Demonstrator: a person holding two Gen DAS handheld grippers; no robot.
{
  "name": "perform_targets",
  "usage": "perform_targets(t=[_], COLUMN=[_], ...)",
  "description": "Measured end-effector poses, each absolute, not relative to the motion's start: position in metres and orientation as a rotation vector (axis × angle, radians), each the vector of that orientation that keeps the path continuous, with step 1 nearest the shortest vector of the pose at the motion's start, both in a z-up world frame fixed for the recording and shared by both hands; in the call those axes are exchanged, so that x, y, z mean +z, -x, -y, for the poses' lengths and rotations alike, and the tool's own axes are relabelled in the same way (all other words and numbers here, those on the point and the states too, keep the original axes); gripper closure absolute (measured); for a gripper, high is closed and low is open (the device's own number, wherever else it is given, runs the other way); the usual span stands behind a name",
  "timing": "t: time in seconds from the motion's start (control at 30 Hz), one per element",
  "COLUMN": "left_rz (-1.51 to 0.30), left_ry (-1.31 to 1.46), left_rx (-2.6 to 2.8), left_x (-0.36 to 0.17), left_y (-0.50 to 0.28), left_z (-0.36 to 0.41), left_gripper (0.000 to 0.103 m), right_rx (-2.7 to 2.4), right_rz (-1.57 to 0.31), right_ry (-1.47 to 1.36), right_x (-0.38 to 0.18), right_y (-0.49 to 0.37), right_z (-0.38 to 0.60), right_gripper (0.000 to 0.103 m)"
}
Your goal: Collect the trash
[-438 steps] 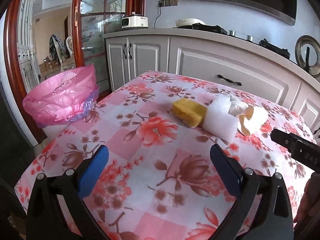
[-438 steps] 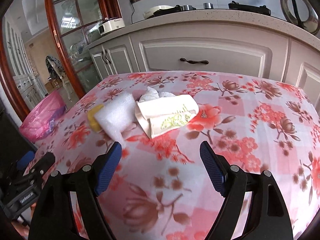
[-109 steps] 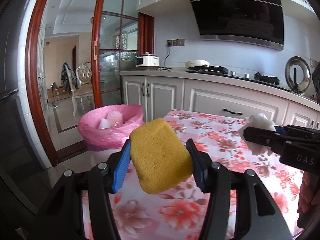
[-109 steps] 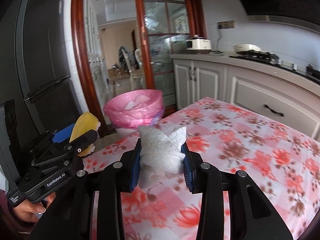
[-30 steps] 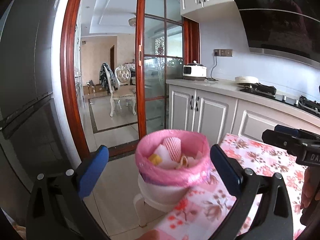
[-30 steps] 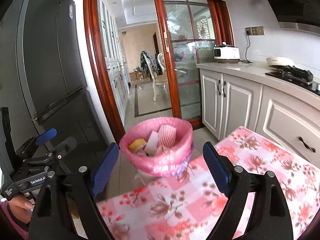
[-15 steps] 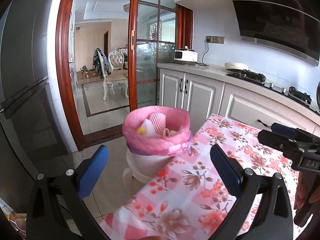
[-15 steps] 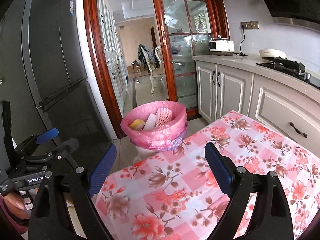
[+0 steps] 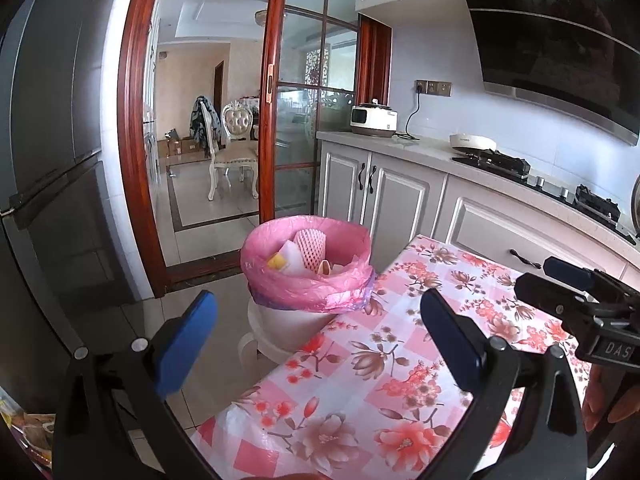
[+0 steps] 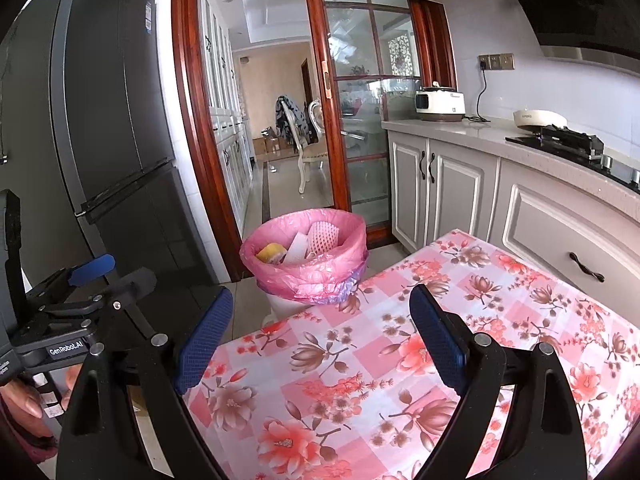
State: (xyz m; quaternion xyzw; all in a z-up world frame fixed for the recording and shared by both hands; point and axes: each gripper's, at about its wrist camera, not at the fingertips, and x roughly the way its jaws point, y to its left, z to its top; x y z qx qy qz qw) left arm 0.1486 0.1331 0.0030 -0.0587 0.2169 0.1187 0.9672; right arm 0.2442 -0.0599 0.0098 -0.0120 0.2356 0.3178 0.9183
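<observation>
Compared with the frames of a few seconds ago, nothing is held any more: the left gripper (image 9: 316,344) is seen with its blue pads spread wide and empty, where the yellow sponge was clamped earlier, and the right gripper (image 10: 318,338) is likewise spread wide and empty, where the crumpled white paper was carried. Against the frame of half a second ago, both cameras have been drawn back slightly, so that more of the flowered tablecloth (image 9: 400,364) (image 10: 400,360) is shown beneath the fingers. No trash is seen on the visible part of the cloth, whereas a pile lay there at the start.

The trash is now found in the bin (image 9: 306,268) (image 10: 306,248), which is lined with a pink bag and stands on the floor just beyond the far left corner of the table. Inside it, the yellow sponge (image 9: 274,261) (image 10: 270,253) is lodged at the left, white foam sheet (image 9: 294,258) (image 10: 298,246) is propped beside it, and a pink foam fruit net (image 9: 310,246) (image 10: 324,237) is stood upright toward the middle. A beige scrap (image 9: 324,267) is seen near the net; what it is cannot be told.

The right gripper is visible at the right edge of the left view, and the left gripper at the left edge of the right view, each held by a hand (image 10: 24,404).
</observation>
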Motion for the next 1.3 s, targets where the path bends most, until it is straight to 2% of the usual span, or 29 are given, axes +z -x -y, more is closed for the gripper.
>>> perform_targets(t=[1.3], left_rz=[-0.447], left_ry=[0.109], left_rx=[0.245], left_x=[-0.0001], left_y=[-0.1485], left_z=[-0.1332], left_gripper=[0.005], right_rx=[0.645], right_rz=[-0.513], right_ry=[0.027], right_x=[0.0056], right_y=[-0.2428], right_z=[0.0608], right_gripper=[0.018])
